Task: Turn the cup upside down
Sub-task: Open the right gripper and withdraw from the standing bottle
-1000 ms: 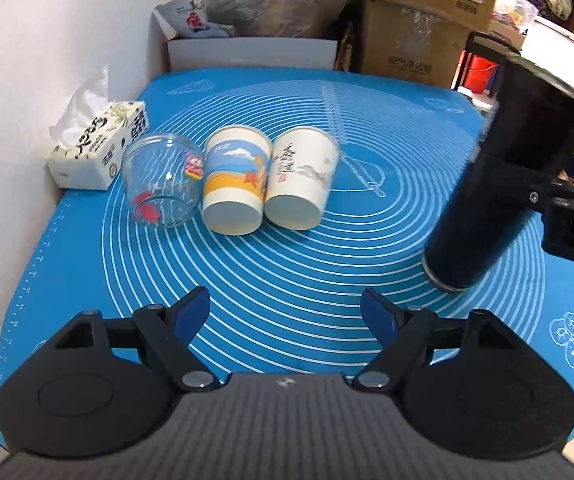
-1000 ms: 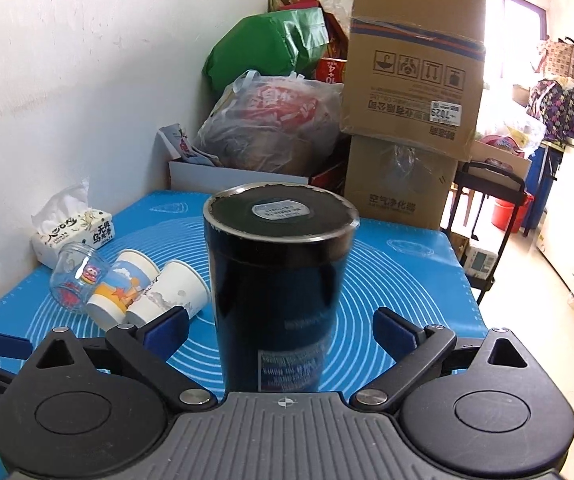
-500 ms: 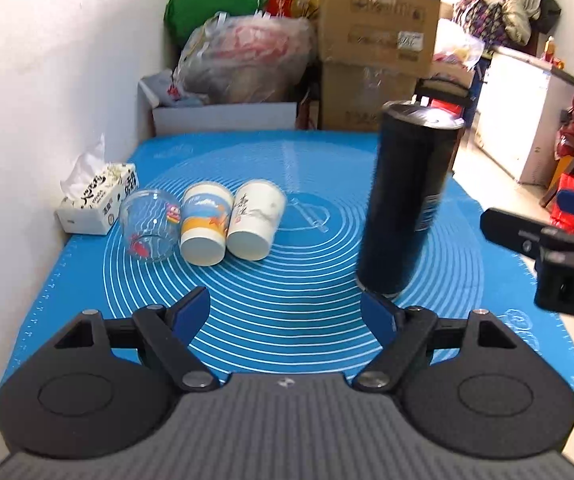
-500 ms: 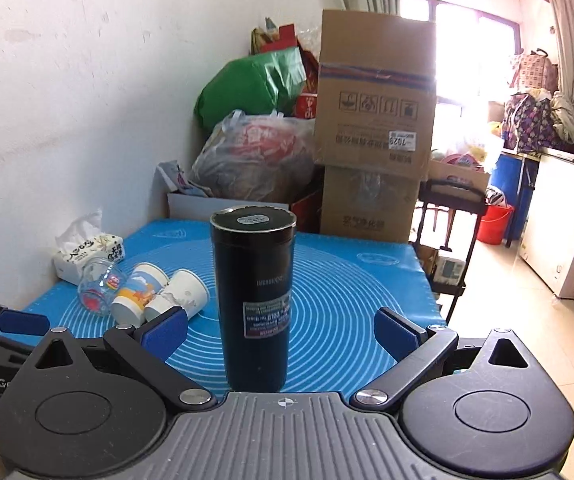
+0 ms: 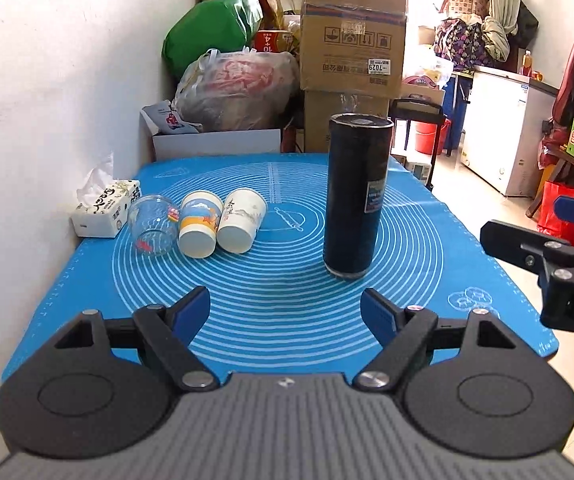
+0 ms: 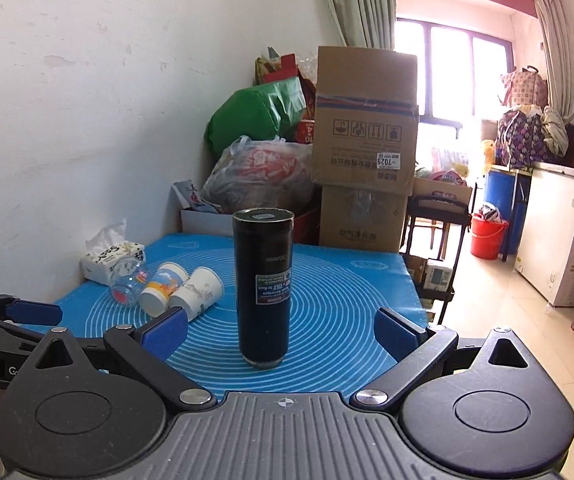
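A tall black tumbler cup (image 5: 355, 196) stands upside down on the blue mat (image 5: 287, 280), its label text inverted; it also shows in the right wrist view (image 6: 263, 290). My left gripper (image 5: 285, 310) is open and empty, held near the mat's front edge, well short of the cup. My right gripper (image 6: 281, 330) is open and empty, drawn back from the cup, which stands free between and beyond its fingers. The right gripper also shows at the right edge of the left wrist view (image 5: 547, 248).
A glass jar (image 5: 153, 226) and two paper cups (image 5: 201, 224) (image 5: 243, 220) lie on their sides at the mat's left. A tissue pack (image 5: 105, 208) sits by the wall. Bags and cardboard boxes (image 5: 353, 52) stand behind the table. The table's right edge drops to the floor.
The right gripper has let go of the black cup, left it standing upside down on the mat and pulled back. Both grippers have drawn back and tilted up.
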`<state>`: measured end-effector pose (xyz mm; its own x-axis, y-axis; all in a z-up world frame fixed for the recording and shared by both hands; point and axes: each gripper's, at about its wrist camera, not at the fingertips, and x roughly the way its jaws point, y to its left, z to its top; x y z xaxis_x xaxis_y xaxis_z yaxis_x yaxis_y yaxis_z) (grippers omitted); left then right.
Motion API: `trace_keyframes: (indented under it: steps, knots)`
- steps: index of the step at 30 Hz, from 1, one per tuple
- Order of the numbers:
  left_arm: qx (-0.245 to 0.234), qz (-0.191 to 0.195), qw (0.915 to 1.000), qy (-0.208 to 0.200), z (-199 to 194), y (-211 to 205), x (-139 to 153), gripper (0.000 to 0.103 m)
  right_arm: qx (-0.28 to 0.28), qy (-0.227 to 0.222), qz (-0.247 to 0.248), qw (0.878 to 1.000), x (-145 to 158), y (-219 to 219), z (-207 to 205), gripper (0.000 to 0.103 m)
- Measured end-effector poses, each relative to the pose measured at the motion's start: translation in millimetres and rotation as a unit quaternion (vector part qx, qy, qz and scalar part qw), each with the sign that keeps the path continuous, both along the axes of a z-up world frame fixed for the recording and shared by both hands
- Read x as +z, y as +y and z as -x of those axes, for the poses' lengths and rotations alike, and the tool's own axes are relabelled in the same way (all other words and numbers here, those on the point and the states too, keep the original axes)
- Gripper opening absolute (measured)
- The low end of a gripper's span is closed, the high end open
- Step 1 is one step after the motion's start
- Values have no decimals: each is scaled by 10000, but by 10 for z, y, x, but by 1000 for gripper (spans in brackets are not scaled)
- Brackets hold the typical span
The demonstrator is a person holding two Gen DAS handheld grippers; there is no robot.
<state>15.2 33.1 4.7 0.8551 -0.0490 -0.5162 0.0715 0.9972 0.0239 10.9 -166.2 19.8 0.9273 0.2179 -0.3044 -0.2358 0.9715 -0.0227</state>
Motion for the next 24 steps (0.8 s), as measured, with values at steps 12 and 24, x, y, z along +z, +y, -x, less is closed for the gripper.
trace_keyframes:
  steps: [12, 24]
  knots:
    - [28, -57, 9999, -128, 304, -7, -60, 82, 13, 158, -193, 9997, -119, -106, 269, 100]
    - [66, -70, 9998, -152, 395, 23, -80, 82, 11, 270, -178, 9995, -177, -89, 323, 100]
